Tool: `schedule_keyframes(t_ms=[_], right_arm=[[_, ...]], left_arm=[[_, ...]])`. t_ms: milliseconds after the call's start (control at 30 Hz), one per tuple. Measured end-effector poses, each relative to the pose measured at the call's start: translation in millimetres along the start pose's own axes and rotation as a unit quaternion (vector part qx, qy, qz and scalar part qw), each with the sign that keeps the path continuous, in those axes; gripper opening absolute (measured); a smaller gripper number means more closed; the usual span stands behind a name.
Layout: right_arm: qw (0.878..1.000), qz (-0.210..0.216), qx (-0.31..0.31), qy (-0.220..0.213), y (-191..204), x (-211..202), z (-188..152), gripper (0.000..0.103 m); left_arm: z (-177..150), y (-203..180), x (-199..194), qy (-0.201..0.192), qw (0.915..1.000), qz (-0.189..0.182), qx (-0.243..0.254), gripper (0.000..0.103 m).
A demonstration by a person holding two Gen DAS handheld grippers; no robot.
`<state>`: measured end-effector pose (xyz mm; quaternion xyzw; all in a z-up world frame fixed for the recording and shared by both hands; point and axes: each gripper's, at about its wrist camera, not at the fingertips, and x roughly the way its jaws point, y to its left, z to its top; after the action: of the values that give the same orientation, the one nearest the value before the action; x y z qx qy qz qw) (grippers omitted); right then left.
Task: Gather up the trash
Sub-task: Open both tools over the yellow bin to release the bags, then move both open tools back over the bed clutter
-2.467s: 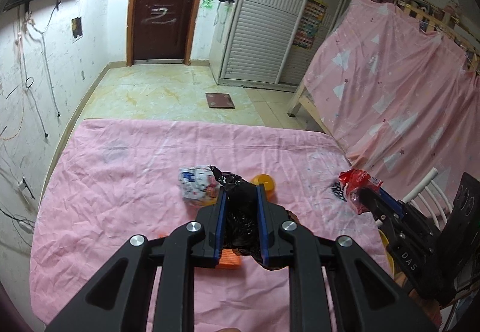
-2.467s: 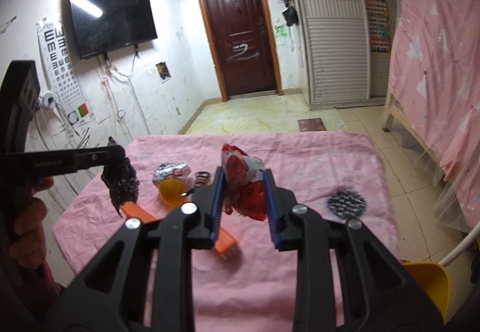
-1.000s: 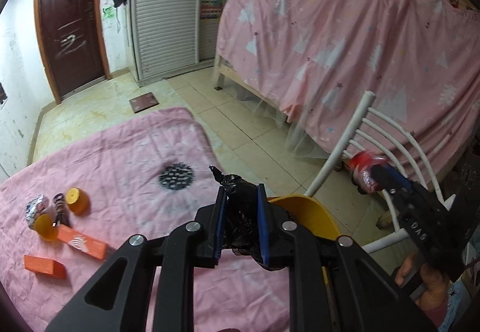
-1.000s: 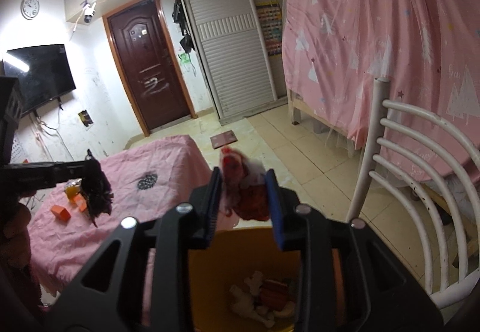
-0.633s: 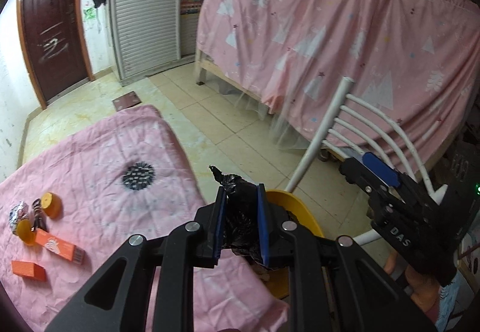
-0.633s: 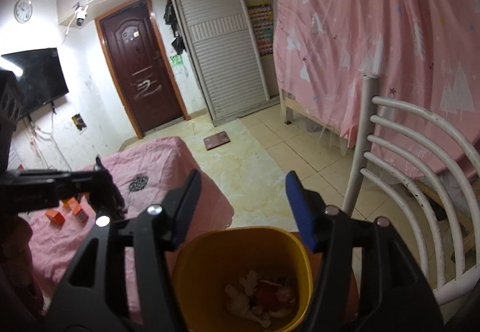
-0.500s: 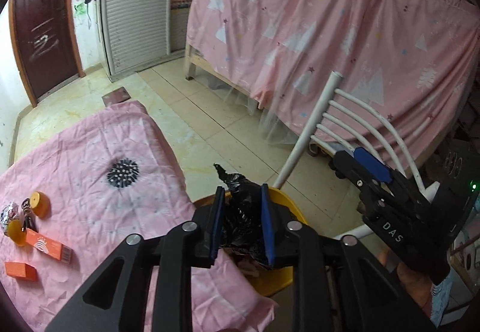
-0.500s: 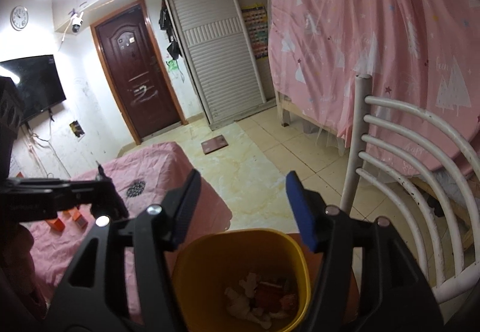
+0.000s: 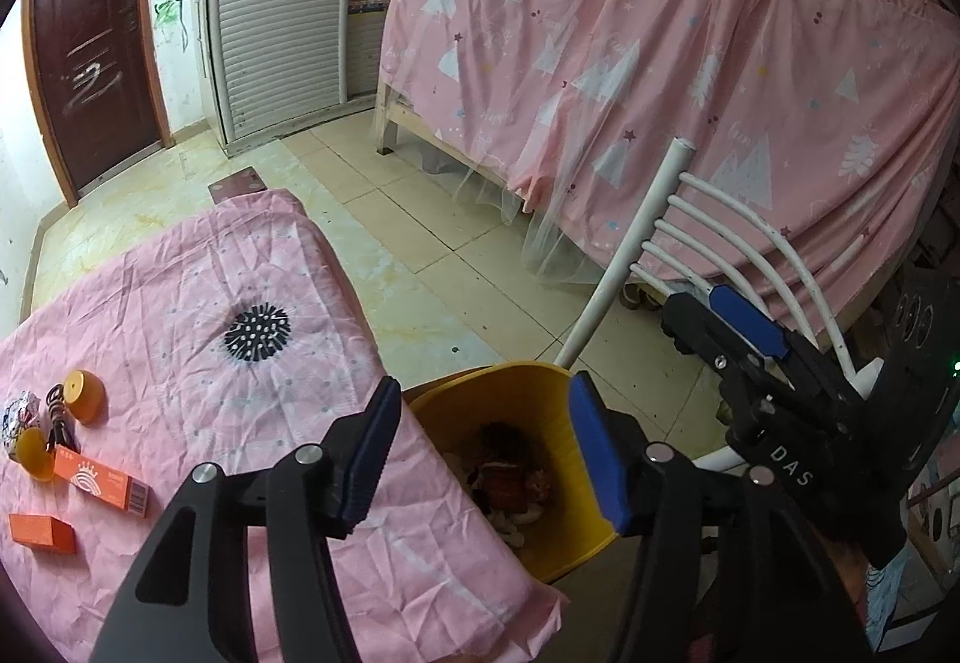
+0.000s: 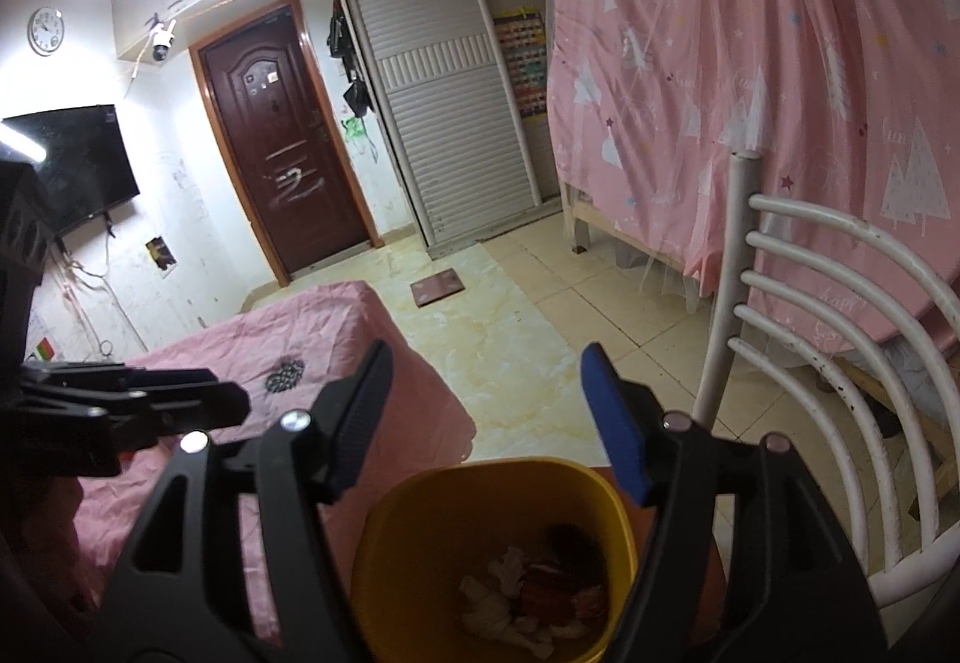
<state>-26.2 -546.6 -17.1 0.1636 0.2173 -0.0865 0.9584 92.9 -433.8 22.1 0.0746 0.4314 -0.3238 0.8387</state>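
A yellow trash bin (image 9: 552,393) stands beside the pink-covered table (image 9: 180,339) and holds crumpled trash (image 9: 510,477), black, red and white. It also shows in the right wrist view (image 10: 384,543) with the trash (image 10: 534,591) inside. My left gripper (image 9: 483,447) is open and empty above the bin. My right gripper (image 10: 489,417) is open and empty over the bin; it shows in the left wrist view (image 9: 744,333) to the right.
On the table lie two orange boxes (image 9: 99,483), two orange caps (image 9: 84,402), a crumpled wrapper (image 9: 18,414) and a black cord. A white chair (image 10: 840,363) stands behind the bin. A pink curtain (image 9: 690,63) hangs beyond it.
My left gripper has opened and dropped the black trash into the bin. My right gripper opened earlier and dropped the red wrapper there. Both swung from the table to the bin.
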Motion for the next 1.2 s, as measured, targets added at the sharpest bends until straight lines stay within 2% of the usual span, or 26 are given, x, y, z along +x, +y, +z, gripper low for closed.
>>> schedule_keyframes(t_ms=[367,467,533,933,1033,1200], right_arm=[[0.999,0.019,-0.031,0.012,42.2,10.3,-0.3,0.067],[0.998,0.028,-0.044,0.017,59.0,17.7,1.1,0.068],[0.998,0.035,-0.052,0.02,69.3,21.7,1.7,0.076],[0.992,0.072,-0.099,0.042,143.7,46.9,1.7,0.078],[0.99,0.077,-0.108,0.046,162.4,51.2,1.1,0.08],[0.986,0.089,-0.131,0.058,194.9,63.5,0.5,0.082]], left_arm=[[-2.1,31.0,-25.7,-0.019,0.9996,0.009,-0.021,0.053],[-2.2,49.8,-35.5,-0.027,0.9989,0.014,-0.036,0.055],[-2.9,59.2,-40.0,-0.031,0.9984,0.018,-0.043,0.055],[-13.4,122.9,-69.3,-0.051,0.9943,0.034,-0.087,0.056],[-17.1,140.4,-76.9,-0.056,0.9927,0.047,-0.096,0.057],[-21.9,176.3,-89.5,-0.071,0.9874,0.09,-0.11,0.058]])
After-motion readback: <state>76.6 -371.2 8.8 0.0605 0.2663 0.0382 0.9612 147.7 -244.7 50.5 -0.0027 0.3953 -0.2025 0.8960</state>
